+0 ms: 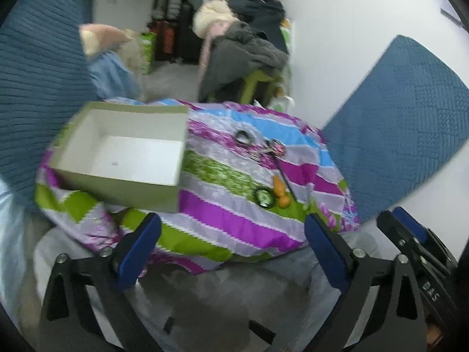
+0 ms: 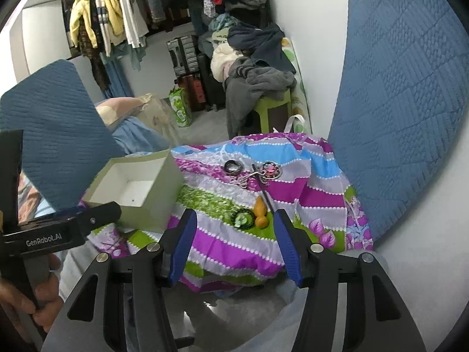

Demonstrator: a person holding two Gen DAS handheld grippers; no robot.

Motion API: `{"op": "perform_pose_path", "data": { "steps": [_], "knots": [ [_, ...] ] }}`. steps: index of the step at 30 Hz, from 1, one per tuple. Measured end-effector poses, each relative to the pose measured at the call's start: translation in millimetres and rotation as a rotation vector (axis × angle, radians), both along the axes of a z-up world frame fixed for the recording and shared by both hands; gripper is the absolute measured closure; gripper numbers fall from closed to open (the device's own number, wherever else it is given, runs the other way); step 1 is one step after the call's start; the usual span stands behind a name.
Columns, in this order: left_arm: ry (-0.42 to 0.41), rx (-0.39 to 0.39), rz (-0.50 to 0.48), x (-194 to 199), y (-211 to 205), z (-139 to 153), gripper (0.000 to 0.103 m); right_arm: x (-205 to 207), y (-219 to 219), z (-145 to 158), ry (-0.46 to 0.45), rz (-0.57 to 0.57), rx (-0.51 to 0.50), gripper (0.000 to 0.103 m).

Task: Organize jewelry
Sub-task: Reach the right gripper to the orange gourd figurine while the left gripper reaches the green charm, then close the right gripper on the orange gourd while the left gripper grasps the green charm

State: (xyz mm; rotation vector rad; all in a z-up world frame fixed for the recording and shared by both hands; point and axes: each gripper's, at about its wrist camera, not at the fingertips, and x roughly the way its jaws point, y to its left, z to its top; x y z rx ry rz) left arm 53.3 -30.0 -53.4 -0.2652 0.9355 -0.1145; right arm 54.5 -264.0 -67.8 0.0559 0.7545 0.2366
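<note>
1. The left claw [image 1: 233, 242] hovers over the near edge of a striped purple, green and blue cloth [image 1: 222, 214], its blue fingers [image 1: 137, 248] spread wide apart with nothing between them
2. The right claw [image 2: 236, 240] is likewise spread apart and empty, held just short of the jewelry on the same cloth [image 2: 234, 243]
3. An open pale box [image 1: 123, 152] sits on the left part of the cloth; its white inside shows only a small dark speck on the floor of the box
4. In the right wrist view the box [image 2: 137, 187] lies left of the jewelry, and the left claw's dark body [image 2: 58, 228] reaches in front of its near corner
5. Toward the far side lies a dark ring-shaped piece [image 2: 233, 167], and just right of it a round pink-centred pendant [image 2: 271, 171] with a tangle of silvery chain [image 2: 244, 179] between and below them
6. A thin dark stick [image 2: 268, 195] runs from the pendant toward the right claw
7. Nearer the claws sits a green beaded bracelet [image 2: 242, 219] with an orange gourd-shaped charm [image 2: 260, 212] just beside it on the right
8. The left wrist view is blurred, but the same pieces show: bracelet [image 1: 264, 197], charm [image 1: 280, 192], pendant [image 1: 277, 147], ring-shaped piece [image 1: 244, 137]
9. Blue quilted cushions [image 2: 404, 102] flank the cloth, and clothes hang on a rail [image 2: 111, 20] behind
</note>
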Motion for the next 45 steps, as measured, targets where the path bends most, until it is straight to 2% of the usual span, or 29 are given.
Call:
{"op": "perform_pose_path", "data": {
  "steps": [2, 4, 9, 12, 15, 19, 25, 31, 39, 41, 43, 45],
  "knots": [
    [0.015, -0.017, -0.036, 13.0, -7.5, -11.8, 0.016, 12.1, -4.6, -9.8, 0.035, 0.0, 0.02, 0.06],
    [0.042, -0.036, -0.061, 24.3, -13.1, -23.5, 0.027, 22.3, -9.8, -19.1, 0.062, 0.003, 0.033, 0.069],
    [0.117, -0.107, -0.122, 50.7, -25.9, -54.7, 0.038, 48.5, -15.3, -47.1, 0.117, 0.024, 0.035, 0.08],
    [0.154, -0.133, -0.146, 66.2, -32.7, -73.1, 0.043, 63.4, -17.9, -64.4, 0.153, 0.039, 0.053, 0.082],
    [0.203, -0.179, -0.176, 83.8, -39.2, -94.8, 0.055, 78.7, -18.7, -81.0, 0.18, 0.047, 0.048, 0.082],
    [0.235, -0.216, -0.209, 102.3, -49.1, -117.2, 0.061, 102.0, -20.6, -108.1, 0.219, 0.055, 0.029, 0.082],
    [0.247, -0.179, -0.254, 122.5, -65.8, -145.2, 0.069, 131.9, -20.0, -145.0, 0.279, 0.078, 0.03, 0.082],
    [0.269, -0.139, -0.285, 134.8, -79.2, -169.0, 0.07, 149.3, -21.6, -170.4, 0.317, 0.1, 0.034, 0.082],
    [0.226, -0.047, -0.316, 144.9, -89.8, -184.2, 0.08, 165.3, -16.5, -192.2, 0.356, 0.128, 0.059, 0.081],
    [0.218, -0.031, -0.326, 148.3, -95.3, -187.4, 0.084, 167.6, -15.7, -194.6, 0.358, 0.129, 0.064, 0.08],
    [0.21, -0.022, -0.324, 149.2, -95.2, -187.9, 0.092, 169.1, -13.4, -195.3, 0.344, 0.136, 0.035, 0.078],
    [0.203, -0.019, -0.325, 150.2, -95.7, -188.9, 0.093, 171.4, -11.9, -197.4, 0.341, 0.137, 0.029, 0.077]
  ]
}}
